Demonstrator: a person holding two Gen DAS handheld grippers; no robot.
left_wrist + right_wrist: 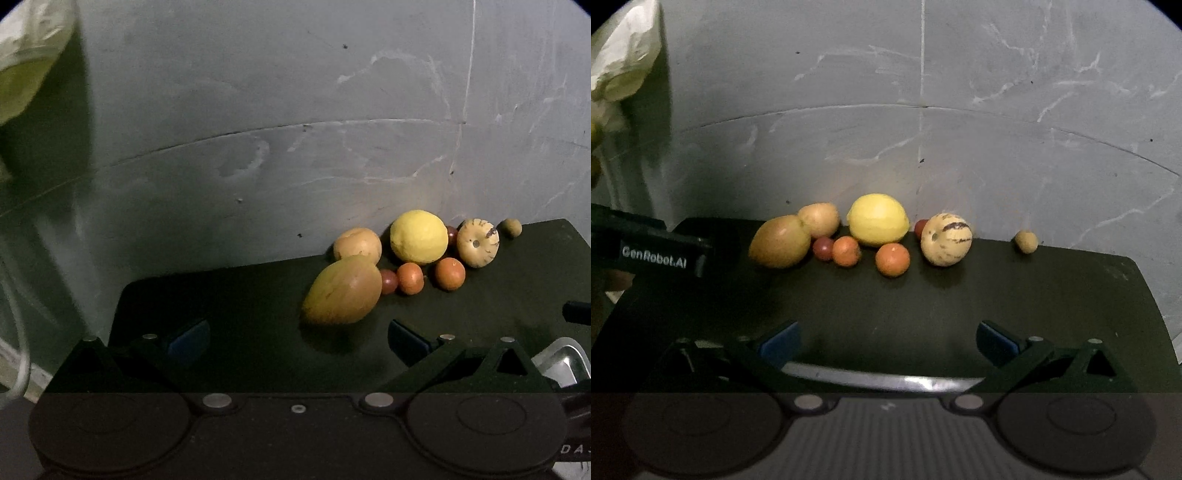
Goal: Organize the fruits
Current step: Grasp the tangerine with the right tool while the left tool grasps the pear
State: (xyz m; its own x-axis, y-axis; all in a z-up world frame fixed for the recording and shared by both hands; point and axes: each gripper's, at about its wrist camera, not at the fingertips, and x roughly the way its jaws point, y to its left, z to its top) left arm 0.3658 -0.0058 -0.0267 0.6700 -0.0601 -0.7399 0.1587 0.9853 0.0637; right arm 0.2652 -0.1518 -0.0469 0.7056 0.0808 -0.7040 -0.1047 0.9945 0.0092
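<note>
Fruits lie in a cluster at the back of a black table [960, 295], close to the wall. From left: a mango [780, 242] [343, 291], a tan round fruit [819, 219], a big lemon [878, 220] [419, 236], two small oranges [892, 259] [846, 251], a striped pale melon [946, 239] [477, 242], and a small brown fruit [1026, 241] apart at the right. My left gripper [297, 341] is open just in front of the mango. My right gripper [886, 341] is open and empty, above a metal tray's rim [886, 380].
A grey wall [923, 129] stands directly behind the fruits. A pale plastic bag [26, 62] hangs at the upper left. The left gripper's body [657, 251] shows at the left of the right wrist view. A metal tray corner [565, 360] lies right of the left gripper.
</note>
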